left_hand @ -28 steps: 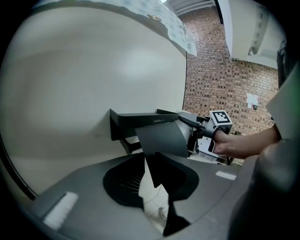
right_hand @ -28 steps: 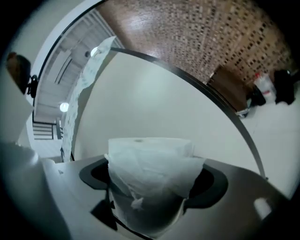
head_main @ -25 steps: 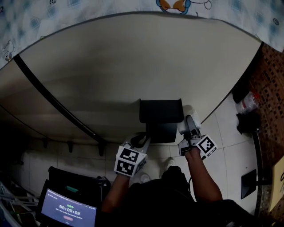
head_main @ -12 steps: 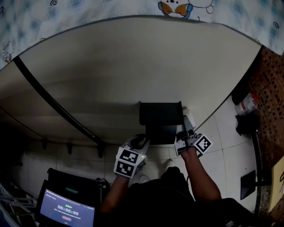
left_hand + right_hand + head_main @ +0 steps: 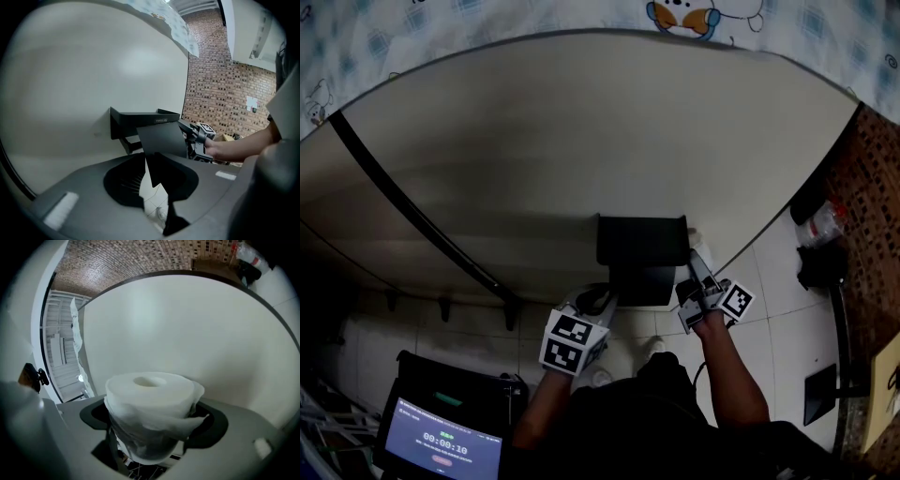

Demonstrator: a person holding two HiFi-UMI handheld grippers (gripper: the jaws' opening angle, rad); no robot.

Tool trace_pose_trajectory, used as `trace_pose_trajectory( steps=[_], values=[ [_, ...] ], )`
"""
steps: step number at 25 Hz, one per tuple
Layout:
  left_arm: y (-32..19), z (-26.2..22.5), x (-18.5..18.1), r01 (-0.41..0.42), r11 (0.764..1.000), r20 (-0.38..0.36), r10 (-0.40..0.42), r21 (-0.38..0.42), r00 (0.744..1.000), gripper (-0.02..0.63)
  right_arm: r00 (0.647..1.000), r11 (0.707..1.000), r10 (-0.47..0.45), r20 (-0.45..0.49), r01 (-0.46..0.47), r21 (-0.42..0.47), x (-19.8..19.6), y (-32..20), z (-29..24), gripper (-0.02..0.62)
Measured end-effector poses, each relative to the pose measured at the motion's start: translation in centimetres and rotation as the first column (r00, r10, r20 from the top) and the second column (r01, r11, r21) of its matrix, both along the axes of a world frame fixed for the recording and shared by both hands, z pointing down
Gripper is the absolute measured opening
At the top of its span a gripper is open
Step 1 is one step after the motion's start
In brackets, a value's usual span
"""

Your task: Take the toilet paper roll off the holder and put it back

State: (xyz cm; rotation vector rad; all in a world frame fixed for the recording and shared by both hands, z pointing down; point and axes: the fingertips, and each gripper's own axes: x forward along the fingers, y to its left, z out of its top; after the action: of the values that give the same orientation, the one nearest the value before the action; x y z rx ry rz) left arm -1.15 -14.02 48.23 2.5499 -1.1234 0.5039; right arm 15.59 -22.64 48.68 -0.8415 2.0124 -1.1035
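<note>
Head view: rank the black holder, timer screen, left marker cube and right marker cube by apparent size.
Largest, about alike: black holder and timer screen, which the frame edge cuts.
Then left marker cube.
Smallest: right marker cube, seemingly farther from the camera.

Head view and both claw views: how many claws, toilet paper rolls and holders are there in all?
Claws: 2, the left claw and the right claw
Toilet paper roll: 1
Black holder: 1
Total: 4
</note>
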Motion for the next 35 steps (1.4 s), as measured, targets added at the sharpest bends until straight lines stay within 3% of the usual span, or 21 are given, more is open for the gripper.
trace_pose_trajectory(
  steps=[7, 15, 20, 24, 32, 35],
  values=[
    [0.0, 0.0, 0.0, 0.0, 1.0, -0.009, 0.0, -0.007, 1.0, 0.083, 0.983, 0.985, -0.17, -0.068, 0.171, 0.012, -2.0, 1.2, 0.6, 0.444],
    [0.2, -0.2, 0.0, -0.004, 1.0, -0.066, 0.002, -0.03, 0.998, 0.083, 0.933, 0.934, -0.356, -0.059, 0.357, -0.008, -5.9, 1.5, 1.8, 0.44],
    [0.2, 0.0, 0.0, -0.01, 0.999, -0.06, 0.008, -0.032, 0.998, 0.081, 0.892, 0.896, -0.441, -0.097, 0.444, 0.01, -7.9, 2.0, 2.1, 0.44],
    [0.0, 0.0, 0.0, -0.007, 1.0, -0.049, 0.006, -0.029, 0.999, 0.081, 0.863, 0.869, -0.488, -0.129, 0.494, 0.017, -9.1, 2.3, 2.2, 0.439],
    [0.2, 0.0, 0.2, -0.015, 0.999, -0.059, 0.012, -0.045, 0.998, 0.083, 0.834, 0.844, -0.526, -0.167, 0.535, 0.013, -10.9, 2.5, 2.5, 0.439],
    [0.1, 0.0, 0.1, -0.014, 1.0, -0.026, 0.013, -0.024, 1.0, 0.083, 0.824, 0.831, -0.546, -0.15, 0.555, 0.028, -11.8, 2.6, 2.5, 0.439]
  ],
)
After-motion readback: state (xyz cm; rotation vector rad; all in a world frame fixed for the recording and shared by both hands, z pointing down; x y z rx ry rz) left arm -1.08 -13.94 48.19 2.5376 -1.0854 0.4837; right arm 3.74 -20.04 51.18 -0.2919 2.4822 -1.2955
